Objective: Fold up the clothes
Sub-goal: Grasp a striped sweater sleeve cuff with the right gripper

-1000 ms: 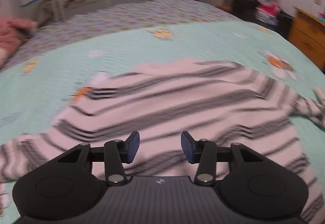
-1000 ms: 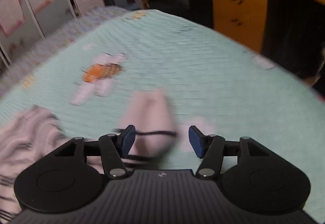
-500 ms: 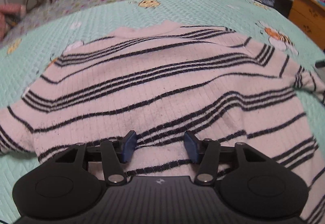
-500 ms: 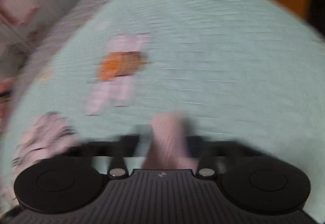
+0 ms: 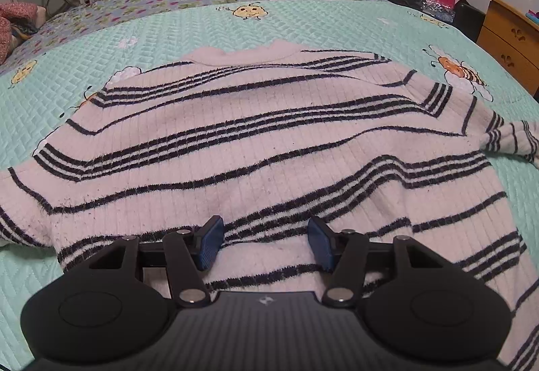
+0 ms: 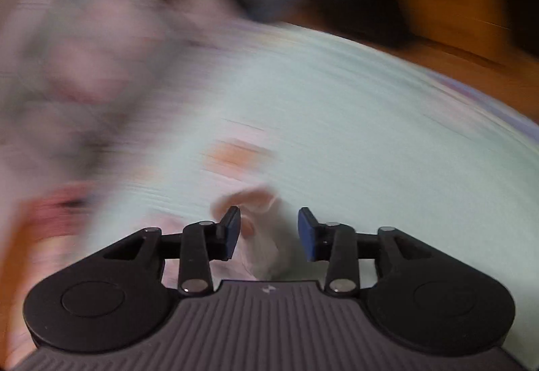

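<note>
sweater (image 5: 269,142): pale pink, thin black stripes in bands
bed cover (image 5: 320,24): mint green quilting, cartoon bees
dresser (image 5: 508,41): orange-brown wood
gripper pads (image 5: 210,243): blue

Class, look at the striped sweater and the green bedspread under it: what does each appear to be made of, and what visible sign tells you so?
Sweater: seemingly a soft ribbed knit, perhaps wool or acrylic; fine vertical ribs and fuzzy stripe edges show. Bedspread: probably quilted cotton or polyester, matte; stitched zigzag lines pucker its surface.
</note>
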Demonstrator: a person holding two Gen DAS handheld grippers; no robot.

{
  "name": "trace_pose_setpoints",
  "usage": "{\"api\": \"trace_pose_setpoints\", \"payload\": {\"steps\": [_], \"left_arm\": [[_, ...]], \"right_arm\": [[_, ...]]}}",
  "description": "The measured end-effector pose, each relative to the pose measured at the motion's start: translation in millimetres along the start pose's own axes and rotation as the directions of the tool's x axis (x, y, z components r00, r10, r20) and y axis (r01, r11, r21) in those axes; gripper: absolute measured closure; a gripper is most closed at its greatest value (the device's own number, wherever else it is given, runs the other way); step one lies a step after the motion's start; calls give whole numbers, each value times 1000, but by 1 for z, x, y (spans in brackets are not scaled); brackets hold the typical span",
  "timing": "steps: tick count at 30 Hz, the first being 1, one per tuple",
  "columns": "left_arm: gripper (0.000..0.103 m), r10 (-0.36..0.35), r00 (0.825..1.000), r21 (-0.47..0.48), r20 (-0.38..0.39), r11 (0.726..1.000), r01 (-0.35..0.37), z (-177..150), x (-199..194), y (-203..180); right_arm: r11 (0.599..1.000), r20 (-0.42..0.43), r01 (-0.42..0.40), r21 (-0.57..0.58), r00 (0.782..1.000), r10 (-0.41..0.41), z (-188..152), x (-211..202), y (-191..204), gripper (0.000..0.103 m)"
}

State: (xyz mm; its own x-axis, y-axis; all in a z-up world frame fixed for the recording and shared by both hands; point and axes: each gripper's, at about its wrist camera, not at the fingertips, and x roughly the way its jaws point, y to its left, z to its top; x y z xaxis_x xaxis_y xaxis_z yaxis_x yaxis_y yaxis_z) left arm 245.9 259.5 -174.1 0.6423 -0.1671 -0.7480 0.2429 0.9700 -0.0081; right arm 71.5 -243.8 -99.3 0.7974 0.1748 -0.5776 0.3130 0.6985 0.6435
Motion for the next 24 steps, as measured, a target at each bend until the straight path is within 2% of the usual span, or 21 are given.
{"api": "trace_pose_setpoints", "payload": {"steps": [2, 3, 5, 7, 9, 11, 12, 13, 15, 16, 17, 18, 20, 21, 24], "left_arm": [[44, 1, 1000, 5, 0, 1000, -1, 0, 0, -1], [44, 1, 1000, 7, 0, 1000, -1, 0, 0, 0], [44, 0, 1000, 11, -4, 1000, 0, 1, 1, 0], [44, 1, 1000, 15, -9, 1000, 0, 2, 1, -1], [43, 1, 1000, 14, -8, 1000, -1, 2, 1, -1], [43, 2, 1000, 15, -5, 1000, -2, 1, 1, -1], [42, 2, 1000, 15, -1, 1000, -2, 1, 1, -1], [42, 2, 1000, 15, 3, 1000, -2, 0, 1, -1], [42, 2, 1000, 15, 12, 1000, -2, -2, 1, -1], [42, 1, 1000, 15, 18, 1000, -1, -3, 1, -1], [42, 1, 1000, 16, 24, 1000, -2, -4, 1, -1], [42, 2, 1000, 18, 26, 1000, -3, -4, 0, -1], [42, 4, 1000, 22, 31, 1000, -4, -5, 0, -2], [42, 2, 1000, 23, 29, 1000, -3, -4, 0, -1], [41, -4, 1000, 26, 22, 1000, 3, -2, 0, 0]], "right_arm": [[982, -30, 162, 102, 987, -160, -26, -10, -30, 62], [981, -18, 154, 118, 988, -153, -32, -8, -30, 62], [987, 12, 147, 71, 989, -148, -30, 7, -15, 60], [990, 42, 141, 22, 989, -142, -27, 22, 0, 51], [974, 41, 227, -16, 973, -226, -15, 41, 6, 41], [949, 36, 306, -75, 952, -305, -3, 60, 11, 40], [932, 30, 342, -117, 940, -341, 3, 70, 12, 35], [913, -9, 369, -173, 926, -376, 5, 82, 8, 32], [866, -83, 411, -286, 889, -450, 9, 106, 1, 30], [869, -99, 385, -310, 896, -433, 8, 110, 1, 30], [878, -110, 353, -323, 908, -405, 6, 110, 2, 40], [886, -122, 319, -336, 918, -377, 5, 109, 4, 64], [907, -136, 257, -335, 939, -316, 7, 106, 10, 92], [919, -137, 228, -321, 949, -283, 10, 103, 13, 92], [936, -198, 87, -340, 967, -162, -1, 59, 33, 92]]}}
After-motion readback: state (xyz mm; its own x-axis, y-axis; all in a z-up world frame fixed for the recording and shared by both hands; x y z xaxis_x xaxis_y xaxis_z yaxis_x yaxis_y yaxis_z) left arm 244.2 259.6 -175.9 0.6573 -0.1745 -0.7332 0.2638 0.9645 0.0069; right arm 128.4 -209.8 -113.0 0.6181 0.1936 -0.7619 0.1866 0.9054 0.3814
